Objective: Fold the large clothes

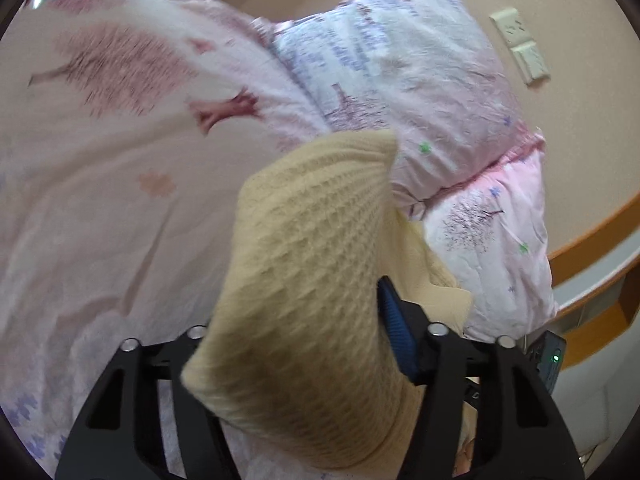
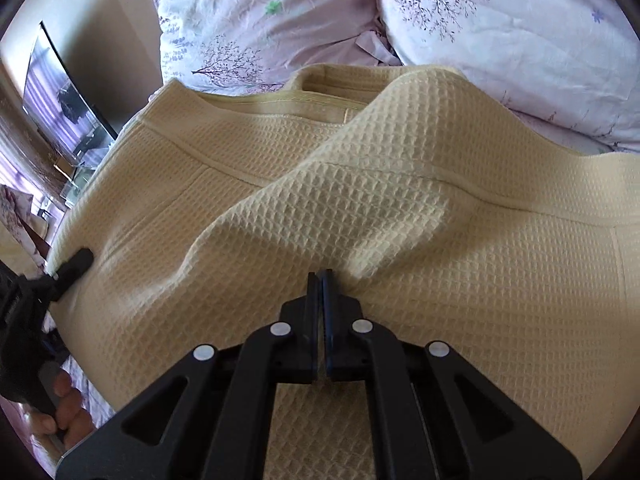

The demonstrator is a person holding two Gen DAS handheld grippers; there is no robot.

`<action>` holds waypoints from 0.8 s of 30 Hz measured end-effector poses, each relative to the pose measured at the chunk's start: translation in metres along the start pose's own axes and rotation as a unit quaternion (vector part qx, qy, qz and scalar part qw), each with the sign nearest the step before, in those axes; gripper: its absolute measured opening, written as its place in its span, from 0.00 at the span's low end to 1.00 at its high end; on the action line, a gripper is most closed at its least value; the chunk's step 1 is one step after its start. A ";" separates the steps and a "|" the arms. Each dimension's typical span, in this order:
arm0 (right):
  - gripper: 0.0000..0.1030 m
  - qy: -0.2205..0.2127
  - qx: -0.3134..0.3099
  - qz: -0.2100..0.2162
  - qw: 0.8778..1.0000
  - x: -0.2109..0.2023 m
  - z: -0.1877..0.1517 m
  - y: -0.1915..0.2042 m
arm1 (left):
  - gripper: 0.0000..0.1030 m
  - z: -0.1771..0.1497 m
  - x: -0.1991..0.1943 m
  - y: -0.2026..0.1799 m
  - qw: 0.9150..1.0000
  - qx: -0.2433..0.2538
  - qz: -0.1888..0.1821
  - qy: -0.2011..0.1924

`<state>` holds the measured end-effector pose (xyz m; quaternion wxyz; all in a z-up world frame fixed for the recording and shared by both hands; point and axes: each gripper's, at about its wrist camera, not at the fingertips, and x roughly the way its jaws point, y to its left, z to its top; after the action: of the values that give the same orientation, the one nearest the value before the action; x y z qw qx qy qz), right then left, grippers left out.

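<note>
1. On the bed, a cream waffle-knit garment (image 2: 280, 208) lies spread over the floral bedding (image 1: 100, 184), its collar towards the far pillows (image 2: 500, 32); I judge it soft, fairly thick and limp, light enough to lift by an edge but sure to sag and drag.
2. Left gripper (image 1: 304, 344): I hold a bunched fold of the knit, draped over the near finger and hiding the gap; one blue pad shows on the right, pressed to the cloth. I read the fingers as clamped on it.
3. Right gripper (image 2: 320, 280): my fingers are closed, pads nearly touching, pinching a raised ridge of the garment at its near middle.
4. Best holds, in my judgement, are the seams and hems, where the textured weave is doubled and slips least.
5. The left view shows the wall sockets (image 1: 520, 46) and wooden bed frame (image 1: 592, 236) at right, but little of the garment's layout.
6. The right view shows the whole spread, a television (image 2: 60, 108) at far left, and the left gripper's fingertip at the garment's left edge.
</note>
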<state>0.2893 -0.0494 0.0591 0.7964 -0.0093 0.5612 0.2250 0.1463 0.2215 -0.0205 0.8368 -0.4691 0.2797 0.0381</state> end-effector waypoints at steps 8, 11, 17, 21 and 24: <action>0.04 -0.001 0.008 0.009 1.000 0.001 -0.001 -0.004 | 0.44 0.001 -0.024 -0.085 0.985 0.153 -0.061 -0.046; 0.04 -0.002 0.020 0.026 0.999 0.002 -0.001 -0.010 | 0.44 -0.006 -0.025 -0.116 0.974 0.193 -0.110 -0.047; 0.03 -0.009 0.055 0.097 0.994 -0.011 -0.007 -0.036 | 0.44 -0.035 -0.022 -0.167 0.943 0.273 -0.185 -0.041; 0.03 -0.024 0.078 0.125 0.989 -0.030 -0.019 -0.056 | 0.44 -0.056 -0.016 -0.193 0.926 0.307 -0.220 -0.028; 0.02 -0.023 0.082 0.125 0.989 -0.036 -0.027 -0.065 | 0.44 -0.075 -0.010 -0.210 0.915 0.330 -0.232 -0.013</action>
<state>0.2797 -0.1277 0.0661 0.7729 0.1313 0.5559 0.2764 0.1742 0.0461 0.1142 0.9328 -0.2177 0.1489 -0.2455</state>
